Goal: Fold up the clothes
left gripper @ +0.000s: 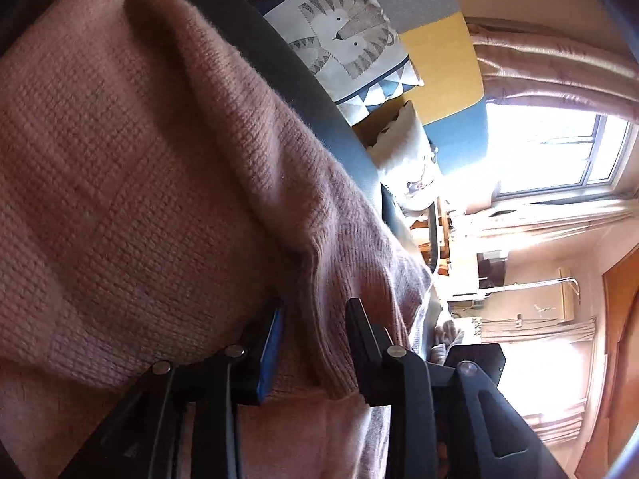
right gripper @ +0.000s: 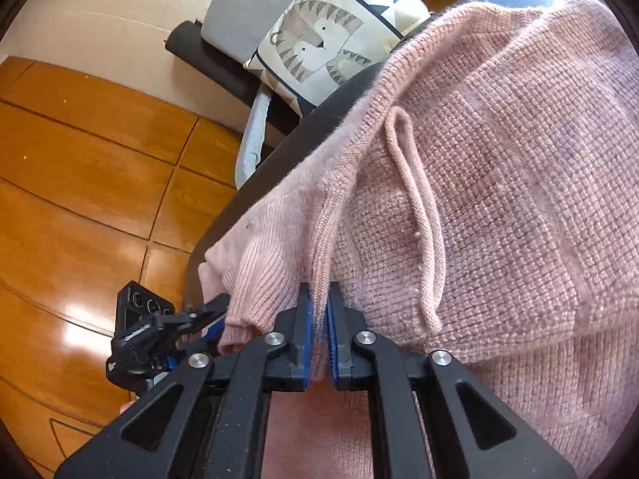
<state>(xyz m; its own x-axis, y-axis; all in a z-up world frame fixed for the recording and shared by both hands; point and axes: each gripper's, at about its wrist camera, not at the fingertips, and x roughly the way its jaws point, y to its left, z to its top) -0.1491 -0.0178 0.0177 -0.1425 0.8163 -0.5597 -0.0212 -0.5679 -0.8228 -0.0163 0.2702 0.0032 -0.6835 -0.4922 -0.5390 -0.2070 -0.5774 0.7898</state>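
Note:
A pink knit sweater [left gripper: 139, 159] lies over a dark round table [left gripper: 279, 52] and fills most of both views. My left gripper [left gripper: 315, 343] is closed on a thick fold of its ribbed hem, with fabric packed between the blue pads. In the right wrist view my right gripper [right gripper: 319, 331] is shut on a ribbed edge of the sweater [right gripper: 519, 159], which stands pinched up between the pads. A knitted cord [right gripper: 415, 199] trails across the sweater's body. The left gripper [right gripper: 217, 315] shows at lower left, on the sweater's corner past the table rim [right gripper: 255, 175].
A tiger-print cushion [right gripper: 315, 48] leans on a grey sofa [right gripper: 247, 12] behind the table. Orange wooden floor [right gripper: 80, 159] lies to the left. The left wrist view shows a bright window [left gripper: 559, 147] with pink curtains [left gripper: 559, 68].

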